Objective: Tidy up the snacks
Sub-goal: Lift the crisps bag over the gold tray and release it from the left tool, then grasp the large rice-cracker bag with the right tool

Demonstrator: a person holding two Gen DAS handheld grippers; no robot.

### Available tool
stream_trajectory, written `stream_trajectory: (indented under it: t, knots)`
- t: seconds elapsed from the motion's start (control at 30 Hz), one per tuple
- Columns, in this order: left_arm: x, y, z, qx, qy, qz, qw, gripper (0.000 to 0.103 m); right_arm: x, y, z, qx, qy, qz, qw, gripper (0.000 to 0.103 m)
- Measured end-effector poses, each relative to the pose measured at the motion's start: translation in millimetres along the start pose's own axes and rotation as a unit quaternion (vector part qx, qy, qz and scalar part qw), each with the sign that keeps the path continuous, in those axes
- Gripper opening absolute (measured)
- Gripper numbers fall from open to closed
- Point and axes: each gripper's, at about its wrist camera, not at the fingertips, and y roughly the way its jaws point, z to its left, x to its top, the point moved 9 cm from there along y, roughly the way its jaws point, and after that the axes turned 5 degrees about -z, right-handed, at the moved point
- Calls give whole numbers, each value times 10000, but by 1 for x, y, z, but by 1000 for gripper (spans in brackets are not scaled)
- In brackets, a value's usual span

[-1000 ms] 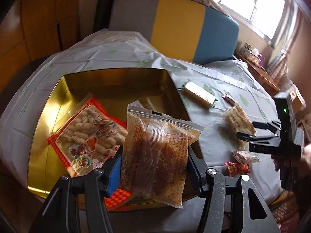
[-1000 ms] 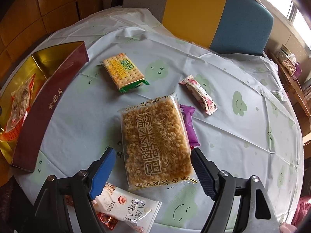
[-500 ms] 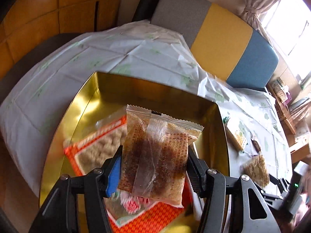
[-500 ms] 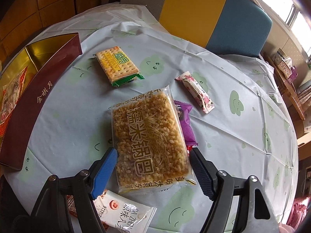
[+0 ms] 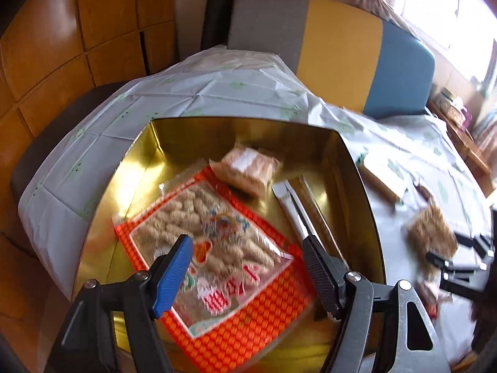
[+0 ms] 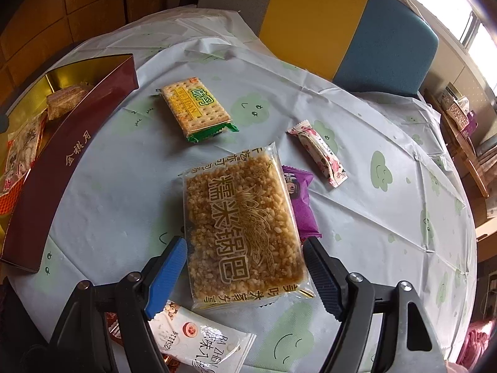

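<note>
My left gripper (image 5: 248, 267) hovers over the gold tin (image 5: 192, 143), its jaws opening with nothing between them. Under it lies the orange peanut packet (image 5: 217, 248). A brown snack packet (image 5: 248, 171) rests further back in the tin. In the right wrist view my right gripper (image 6: 245, 270) is open and straddles a rice crisp packet (image 6: 242, 227) lying flat on the table, with a pad close to each long edge. The left wrist view shows that same packet (image 5: 431, 233) and the right gripper (image 5: 459, 261) at far right.
On the cloud-print tablecloth (image 6: 357, 217) lie a cracker packet (image 6: 195, 112), a pink-white bar (image 6: 316, 155), a purple packet (image 6: 299, 199) and a white packet (image 6: 198, 338). The tin's maroon wall (image 6: 68, 155) stands at left. A grey, yellow and blue chair (image 6: 326, 21) is behind.
The brown packet has left the left jaws and now lies in the back of the tin. The left jaws stand wider. The right gripper and rice crisp packet have hardly shifted.
</note>
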Motion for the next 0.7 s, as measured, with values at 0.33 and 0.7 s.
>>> stream_trajectory:
  t: [0.33,0.7]
  knots:
    - [-35,-14,-4,-73,61,-141,9999,74,-1,-2,3,-205,-208,-131,9995,74]
    - [-59,-17,-7,-3,324,-289,9991,74,-4,-5,-9,85,511,-108,9986,68]
